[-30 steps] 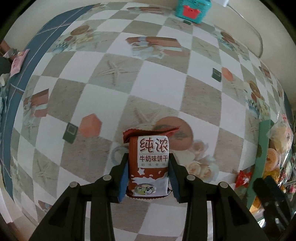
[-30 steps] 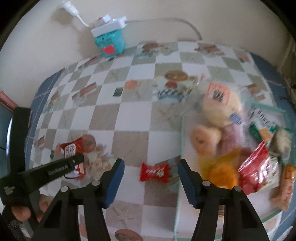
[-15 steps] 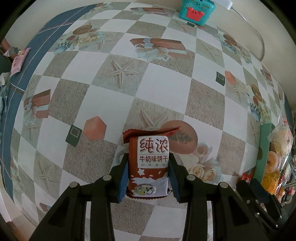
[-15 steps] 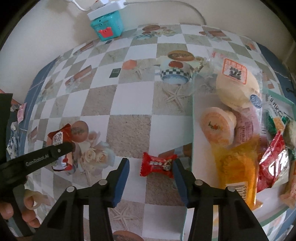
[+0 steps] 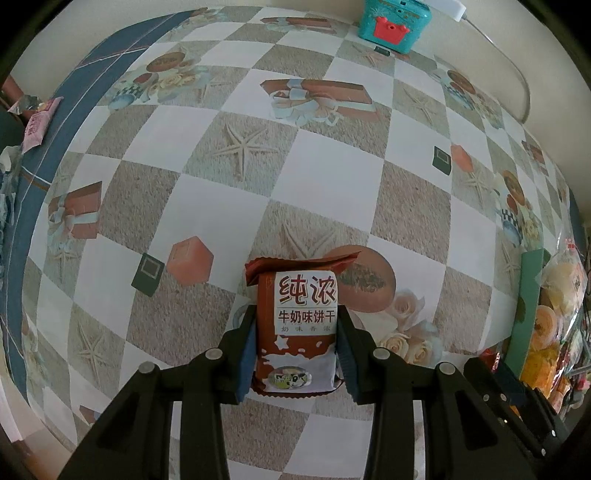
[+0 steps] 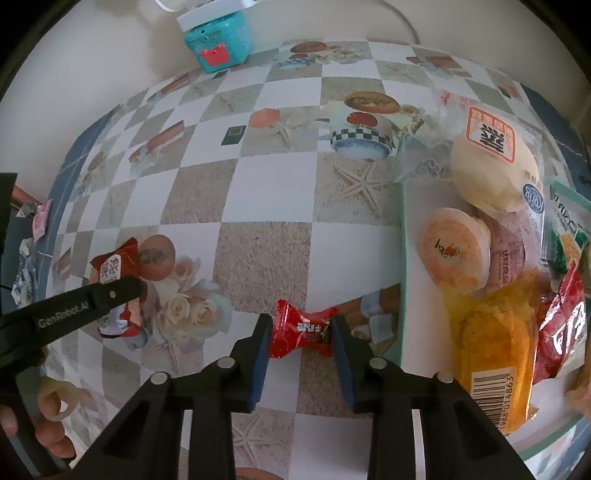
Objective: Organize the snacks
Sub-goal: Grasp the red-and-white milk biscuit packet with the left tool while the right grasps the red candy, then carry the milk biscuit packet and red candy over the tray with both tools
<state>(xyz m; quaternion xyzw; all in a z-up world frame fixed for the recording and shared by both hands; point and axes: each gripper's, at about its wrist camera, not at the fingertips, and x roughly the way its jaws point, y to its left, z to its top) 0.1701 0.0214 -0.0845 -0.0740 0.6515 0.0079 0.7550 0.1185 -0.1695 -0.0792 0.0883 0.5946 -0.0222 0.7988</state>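
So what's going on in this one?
A person with a gripper in each hand is sorting snacks on a checkered tablecloth. The left gripper is clamped on a brown biscuit packet. The right gripper is closing around a small red candy lying beside a green-rimmed tray already piled with other snacks. Neither snack is in the tray yet.

**Where things lie around the tray**

The tray (image 6: 403,258) sits on the worktop (image 6: 266,192), at the right in the right wrist view, with packaged snacks (image 6: 480,177) piled in it. Just left of the tray, on the worktop, lies a wrapped candy (image 6: 301,329). Well left of the tray is a biscuit packet (image 5: 299,325). Far behind the tray, at the wall, stands a toy box (image 6: 218,35). A small packet (image 5: 37,122) lies at the worktop's far left edge.
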